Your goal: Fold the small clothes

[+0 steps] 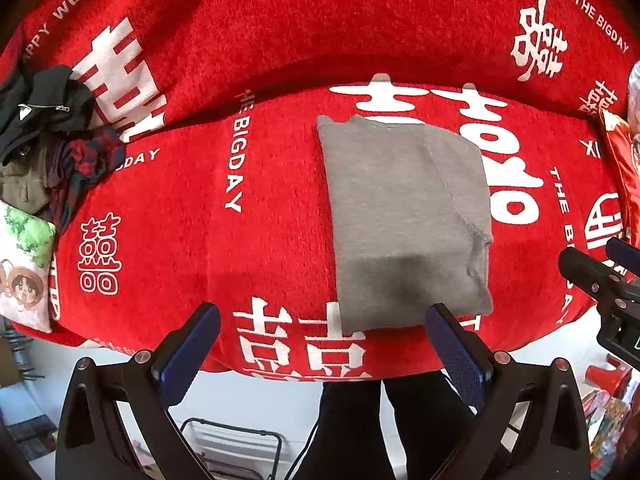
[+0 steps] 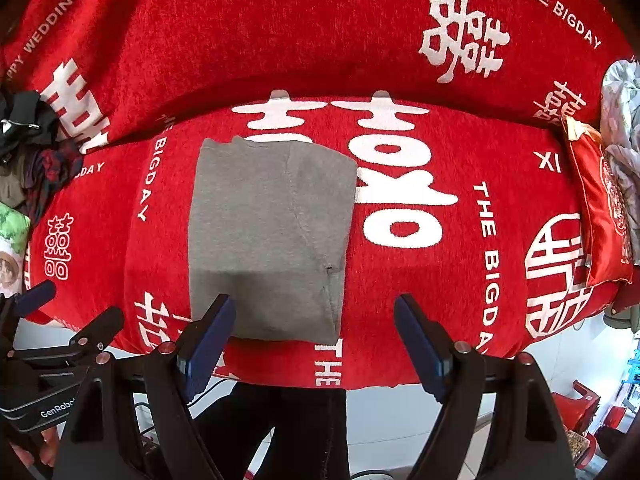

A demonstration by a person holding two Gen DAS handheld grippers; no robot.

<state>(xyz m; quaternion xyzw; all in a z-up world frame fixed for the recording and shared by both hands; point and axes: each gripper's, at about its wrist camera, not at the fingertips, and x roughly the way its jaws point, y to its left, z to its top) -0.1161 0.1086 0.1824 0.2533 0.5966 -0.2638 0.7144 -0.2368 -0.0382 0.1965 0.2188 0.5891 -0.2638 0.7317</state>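
Observation:
A grey garment [image 1: 404, 216] lies folded into a flat rectangle on the red blanket [image 1: 260, 200] with white lettering. My left gripper [image 1: 322, 320] hovers open above the blanket's near edge, its right finger over the garment's near corner, nothing between its blue pads. In the right wrist view the same grey garment [image 2: 268, 232] lies left of centre. My right gripper [image 2: 314, 312] is open above its near edge, the left pad over the cloth, holding nothing. Each gripper shows at the side of the other's view.
A heap of dark clothes [image 1: 44, 136] sits at the far left beside a printed cushion [image 1: 24, 264]. A red satin pillow [image 2: 600, 200] and pale bedding [image 2: 624, 120] lie at the right. A person's dark trouser legs [image 1: 384, 428] stand at the blanket's near edge above white floor.

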